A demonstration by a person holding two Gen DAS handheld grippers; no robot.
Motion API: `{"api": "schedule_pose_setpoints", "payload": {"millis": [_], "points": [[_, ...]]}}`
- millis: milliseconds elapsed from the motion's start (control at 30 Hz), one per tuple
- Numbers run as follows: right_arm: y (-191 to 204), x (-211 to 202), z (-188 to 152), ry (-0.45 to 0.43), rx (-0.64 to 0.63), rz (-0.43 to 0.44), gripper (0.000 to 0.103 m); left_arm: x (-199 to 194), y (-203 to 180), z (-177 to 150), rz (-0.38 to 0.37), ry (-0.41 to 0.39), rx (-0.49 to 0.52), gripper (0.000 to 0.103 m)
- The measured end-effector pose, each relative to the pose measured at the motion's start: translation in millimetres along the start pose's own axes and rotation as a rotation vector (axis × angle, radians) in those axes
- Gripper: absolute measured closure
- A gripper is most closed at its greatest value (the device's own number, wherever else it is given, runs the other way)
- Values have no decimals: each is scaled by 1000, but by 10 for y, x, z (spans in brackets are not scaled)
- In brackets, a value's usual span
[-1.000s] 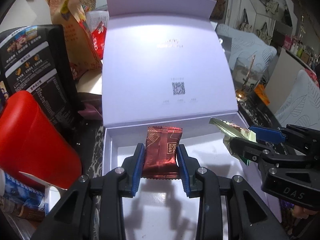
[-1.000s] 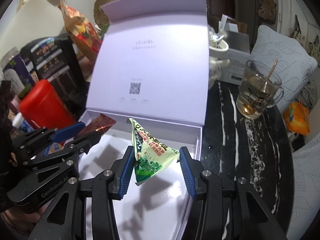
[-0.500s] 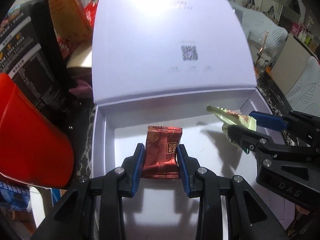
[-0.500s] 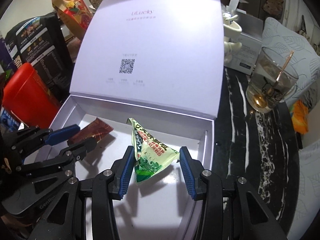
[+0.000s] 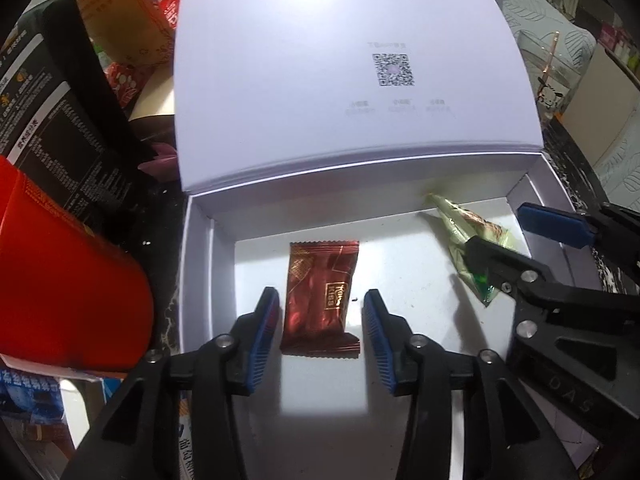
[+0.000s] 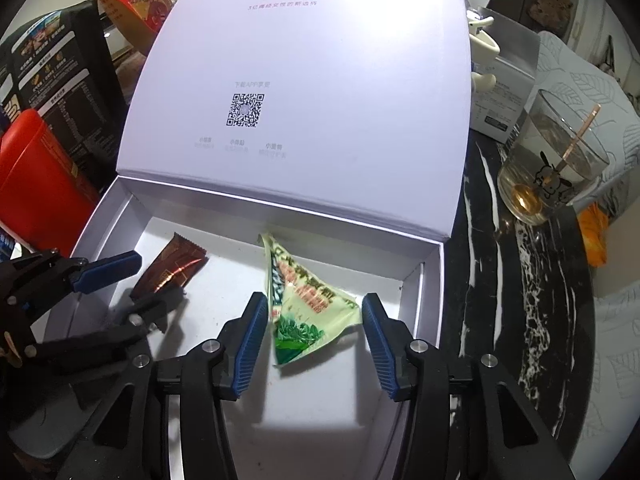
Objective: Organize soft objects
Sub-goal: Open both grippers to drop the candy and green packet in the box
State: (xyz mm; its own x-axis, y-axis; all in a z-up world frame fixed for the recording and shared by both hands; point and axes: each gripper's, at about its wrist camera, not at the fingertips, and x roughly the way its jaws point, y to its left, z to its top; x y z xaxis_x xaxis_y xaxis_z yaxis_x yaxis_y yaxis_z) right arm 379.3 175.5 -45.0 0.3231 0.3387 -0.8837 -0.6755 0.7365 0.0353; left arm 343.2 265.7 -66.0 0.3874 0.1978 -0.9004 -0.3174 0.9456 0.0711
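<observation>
black marble table carries white box, glass.

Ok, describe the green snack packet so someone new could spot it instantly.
Find the open white box with its lid up. On its floor lie two packets. The green packet is the crumpled triangular one, between the right gripper's opening jaws, unlike the flat brown packet.

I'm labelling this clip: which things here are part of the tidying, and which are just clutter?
Part of the job: red candy packet, green snack pouch, white box.

Clutter: glass with spoon, red tub, black bag, orange wrapper.
</observation>
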Motion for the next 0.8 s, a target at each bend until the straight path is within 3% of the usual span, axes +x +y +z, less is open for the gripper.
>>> {"api": "schedule_pose_setpoints", "payload": {"millis": [167, 800], "points": [[18, -69, 8, -8, 8, -24, 46, -44, 39, 4, -11, 5, -31, 54], [-9, -731, -148, -93, 30, -58, 45, -767, 133, -188, -20, -118, -51, 54]]}}
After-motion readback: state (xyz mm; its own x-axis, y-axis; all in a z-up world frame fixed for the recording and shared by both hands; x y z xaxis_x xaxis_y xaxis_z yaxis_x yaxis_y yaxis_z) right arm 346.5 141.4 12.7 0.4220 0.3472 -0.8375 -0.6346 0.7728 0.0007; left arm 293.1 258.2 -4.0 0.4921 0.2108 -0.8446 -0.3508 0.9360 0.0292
